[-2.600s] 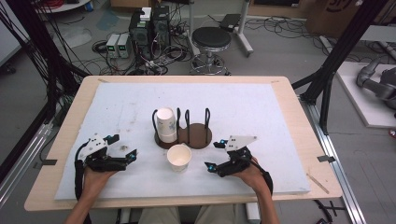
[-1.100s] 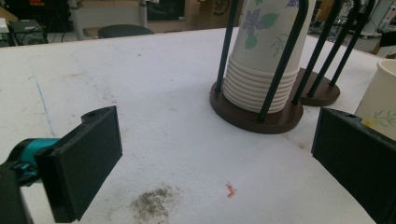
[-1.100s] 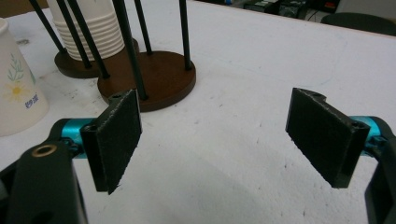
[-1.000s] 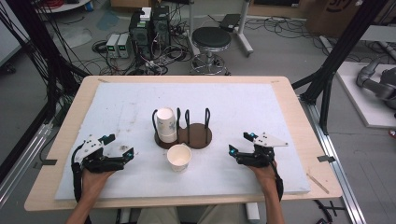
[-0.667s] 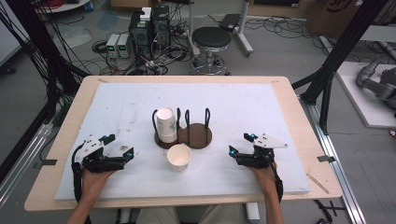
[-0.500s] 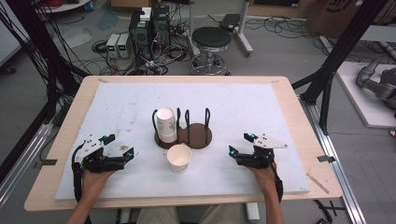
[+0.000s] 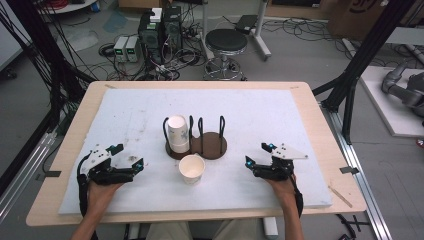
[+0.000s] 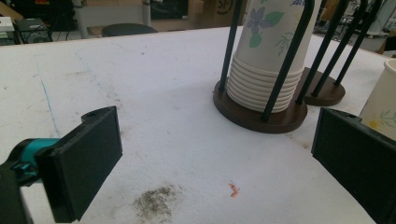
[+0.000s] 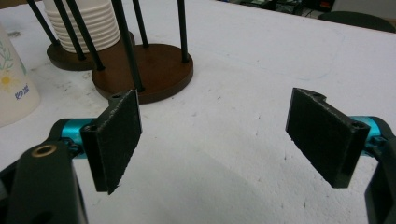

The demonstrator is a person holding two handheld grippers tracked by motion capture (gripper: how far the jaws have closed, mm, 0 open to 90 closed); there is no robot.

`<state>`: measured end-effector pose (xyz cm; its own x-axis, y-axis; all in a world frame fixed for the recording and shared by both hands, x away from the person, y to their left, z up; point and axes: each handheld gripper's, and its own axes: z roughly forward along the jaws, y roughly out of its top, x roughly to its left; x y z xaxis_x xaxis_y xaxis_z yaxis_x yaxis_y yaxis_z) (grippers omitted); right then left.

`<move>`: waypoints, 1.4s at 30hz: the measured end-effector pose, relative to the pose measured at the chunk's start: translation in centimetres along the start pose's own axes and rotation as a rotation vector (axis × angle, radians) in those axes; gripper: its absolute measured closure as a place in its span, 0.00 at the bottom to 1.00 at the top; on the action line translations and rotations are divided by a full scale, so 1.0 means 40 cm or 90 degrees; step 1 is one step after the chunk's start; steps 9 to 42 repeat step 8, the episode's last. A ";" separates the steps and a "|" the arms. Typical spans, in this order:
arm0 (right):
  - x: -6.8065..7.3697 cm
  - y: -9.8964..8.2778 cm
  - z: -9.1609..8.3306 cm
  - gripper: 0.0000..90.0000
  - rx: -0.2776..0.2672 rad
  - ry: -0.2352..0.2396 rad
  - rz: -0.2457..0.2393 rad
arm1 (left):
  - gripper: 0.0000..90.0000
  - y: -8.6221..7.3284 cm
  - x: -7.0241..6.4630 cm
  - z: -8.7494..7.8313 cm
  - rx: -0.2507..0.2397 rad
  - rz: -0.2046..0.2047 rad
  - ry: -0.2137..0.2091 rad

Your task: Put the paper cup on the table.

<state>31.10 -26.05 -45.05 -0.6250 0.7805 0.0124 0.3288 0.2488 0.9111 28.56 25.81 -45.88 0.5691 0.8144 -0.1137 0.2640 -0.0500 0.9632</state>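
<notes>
A brown two-disc cup holder [image 7: 210, 146] with black wire posts stands mid-table. Its left disc carries an upside-down stack of white paper cups [image 7: 178, 133] [image 8: 271, 56] [image 9: 79, 18]. A single white cup [image 7: 192, 168] [image 8: 384, 100] [image 9: 11, 84] stands upright just in front of the holder. My left gripper [image 7: 129, 157] [image 8: 215, 154] rests open at the front left, jaws pointing toward the holder, nothing between them. My right gripper [image 7: 257, 155] [image 9: 215, 135] rests open at the front right, also empty, pointing left toward the holder's empty right disc [image 9: 149, 70].
The white foam mat [image 7: 280, 120] covers a wooden table [image 7: 310, 100]. A dark smudge [image 8: 154, 203] and a small orange scrap [image 8: 233, 189] lie on the mat ahead of my left gripper. A stool [image 7: 226, 42] and electronics sit on the floor beyond.
Since the oldest frame my right gripper has drawn back to the right, away from the single cup, and my left gripper has shifted slightly left. Both have kept still over the last second.
</notes>
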 end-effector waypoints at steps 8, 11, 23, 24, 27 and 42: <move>0.002 0.001 0.001 0.21 0.005 0.000 -0.001 | 0.02 -0.001 0.000 -0.001 -0.003 -0.002 0.002; 0.002 0.001 0.001 0.21 0.005 0.000 -0.001 | 0.02 -0.001 0.000 -0.001 -0.003 -0.002 0.002; 0.002 0.001 0.001 0.21 0.005 0.000 -0.001 | 0.02 -0.001 0.000 -0.001 -0.003 -0.002 0.002; 0.002 0.001 0.001 0.21 0.005 0.000 -0.001 | 0.02 -0.001 0.000 -0.001 -0.003 -0.002 0.002; 0.002 0.001 0.001 0.21 0.005 0.000 -0.001 | 0.02 -0.001 0.000 -0.001 -0.003 -0.002 0.002; 0.002 0.001 0.001 0.21 0.005 0.000 -0.001 | 0.02 -0.001 0.000 -0.001 -0.003 -0.002 0.002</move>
